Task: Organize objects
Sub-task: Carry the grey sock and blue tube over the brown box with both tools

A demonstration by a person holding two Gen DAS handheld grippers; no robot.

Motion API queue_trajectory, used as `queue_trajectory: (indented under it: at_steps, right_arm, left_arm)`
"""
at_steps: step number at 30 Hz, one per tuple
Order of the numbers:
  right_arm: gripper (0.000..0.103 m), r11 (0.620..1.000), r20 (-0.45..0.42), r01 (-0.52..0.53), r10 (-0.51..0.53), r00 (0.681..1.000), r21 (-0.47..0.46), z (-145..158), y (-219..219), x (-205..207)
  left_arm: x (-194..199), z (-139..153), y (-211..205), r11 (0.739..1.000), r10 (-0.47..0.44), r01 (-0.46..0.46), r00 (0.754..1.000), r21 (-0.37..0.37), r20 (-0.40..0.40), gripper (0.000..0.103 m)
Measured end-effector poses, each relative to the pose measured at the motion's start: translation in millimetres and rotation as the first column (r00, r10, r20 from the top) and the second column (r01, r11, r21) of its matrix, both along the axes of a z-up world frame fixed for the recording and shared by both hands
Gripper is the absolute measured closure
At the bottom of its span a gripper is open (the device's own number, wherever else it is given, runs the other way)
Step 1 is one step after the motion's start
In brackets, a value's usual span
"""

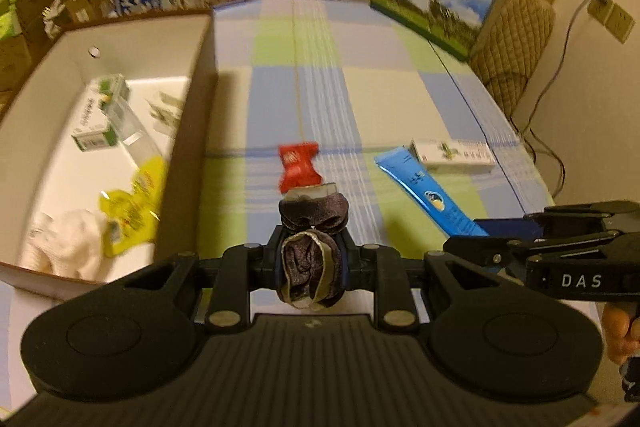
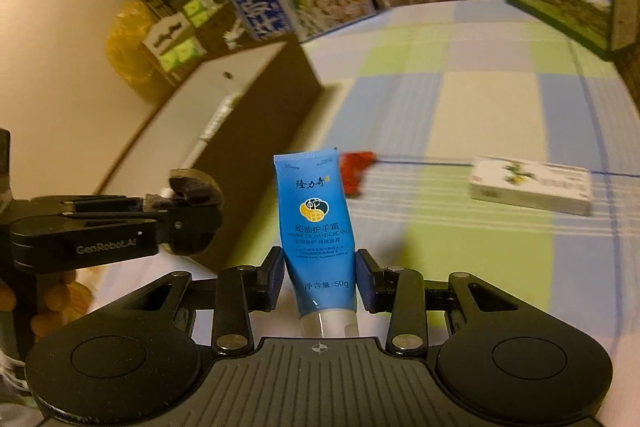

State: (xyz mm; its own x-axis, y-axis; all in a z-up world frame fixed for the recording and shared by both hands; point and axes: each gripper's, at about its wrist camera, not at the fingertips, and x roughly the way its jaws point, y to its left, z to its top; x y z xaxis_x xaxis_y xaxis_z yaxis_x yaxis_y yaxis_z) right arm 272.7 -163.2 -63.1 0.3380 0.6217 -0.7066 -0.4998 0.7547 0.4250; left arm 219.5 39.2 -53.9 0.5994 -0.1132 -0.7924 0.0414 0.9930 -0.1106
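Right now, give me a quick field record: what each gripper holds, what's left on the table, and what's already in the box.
left gripper: shut on dark scrunchie
right gripper: shut on blue hand cream tube
left on checked tablecloth: red sachet, white carton
white box: small green-and-white cartons, yellow packet, white cloth

A blue hand-cream tube (image 2: 316, 239) is seen; at two o'clock a red packet (image 2: 357, 173); beneath, a blue, green and cream checked cloth (image 2: 460, 99).
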Motion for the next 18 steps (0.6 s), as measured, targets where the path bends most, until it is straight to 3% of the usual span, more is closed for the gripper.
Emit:
queue_trajectory:
  at_steps: [9, 18]
  right_arm:
    - [0.068, 0.990, -0.033, -0.060, 0.064, 0.997, 0.128, 17.9, 62.6, 5.6]
    - [0.068, 0.976, -0.040, -0.109, 0.118, 0.992, 0.191, 28.6, 134.6, 7.6]
  left_arm:
    - [-6.4, 29.1, 64.6, 0.994, 0.103, -0.104, 0.993, 0.017, 0.053, 0.082]
    - [-13.6, 34.9, 143.8, 0.977, 0.205, -0.208, 0.977, 0.037, 0.063, 0.082]
